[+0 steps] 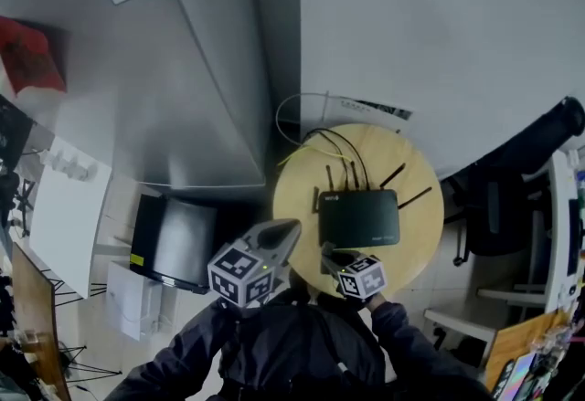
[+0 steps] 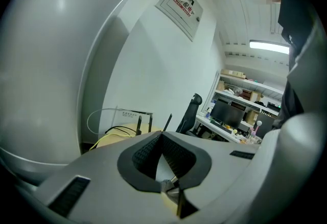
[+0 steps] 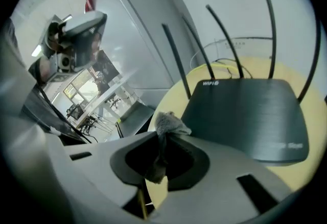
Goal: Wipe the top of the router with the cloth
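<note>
A black router (image 1: 359, 217) with several upright antennas lies on a small round wooden table (image 1: 297, 180). In the right gripper view the router (image 3: 250, 115) fills the middle right, its top bare. My right gripper (image 3: 162, 133) is shut on a small grey cloth (image 3: 167, 124), which bunches out past the jaw tips just short of the router's near left corner. In the head view the right gripper (image 1: 327, 251) sits at the router's near edge. My left gripper (image 1: 291, 227) hovers at the table's near left rim; its jaws (image 2: 161, 134) meet with nothing between them.
Black and yellow cables (image 1: 331, 143) and a white looped wire (image 1: 291, 107) trail off the table's far side toward the grey wall. A dark flat box (image 1: 174, 242) stands on the floor at left. A dark office chair (image 1: 494, 216) is at right.
</note>
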A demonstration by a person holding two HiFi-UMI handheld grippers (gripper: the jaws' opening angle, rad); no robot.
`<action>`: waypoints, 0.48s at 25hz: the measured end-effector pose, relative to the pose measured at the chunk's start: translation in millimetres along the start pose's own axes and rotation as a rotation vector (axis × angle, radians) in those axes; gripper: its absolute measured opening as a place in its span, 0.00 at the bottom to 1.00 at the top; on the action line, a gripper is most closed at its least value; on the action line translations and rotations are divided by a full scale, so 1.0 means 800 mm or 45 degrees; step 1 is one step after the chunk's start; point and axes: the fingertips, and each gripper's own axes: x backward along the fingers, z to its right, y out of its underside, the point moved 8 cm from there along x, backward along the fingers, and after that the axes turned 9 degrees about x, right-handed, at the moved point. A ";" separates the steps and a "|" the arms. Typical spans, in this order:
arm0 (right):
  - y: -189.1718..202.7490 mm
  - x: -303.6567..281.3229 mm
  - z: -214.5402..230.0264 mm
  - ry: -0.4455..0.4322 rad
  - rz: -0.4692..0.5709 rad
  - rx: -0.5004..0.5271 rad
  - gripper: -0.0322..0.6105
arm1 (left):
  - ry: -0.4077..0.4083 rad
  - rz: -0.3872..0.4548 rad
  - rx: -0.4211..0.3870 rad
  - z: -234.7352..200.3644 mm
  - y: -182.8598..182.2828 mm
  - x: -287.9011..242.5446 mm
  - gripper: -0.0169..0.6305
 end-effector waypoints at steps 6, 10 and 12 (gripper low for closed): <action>-0.067 0.110 0.030 0.162 0.296 0.012 0.16 | 0.126 -0.012 -0.061 0.017 -0.021 -0.034 0.03; -0.110 0.178 0.030 0.215 0.487 0.050 0.16 | 0.181 -0.009 -0.101 0.030 -0.034 -0.048 0.03; -0.125 0.202 0.028 0.251 0.546 0.089 0.16 | 0.194 -0.006 -0.114 0.036 -0.039 -0.052 0.03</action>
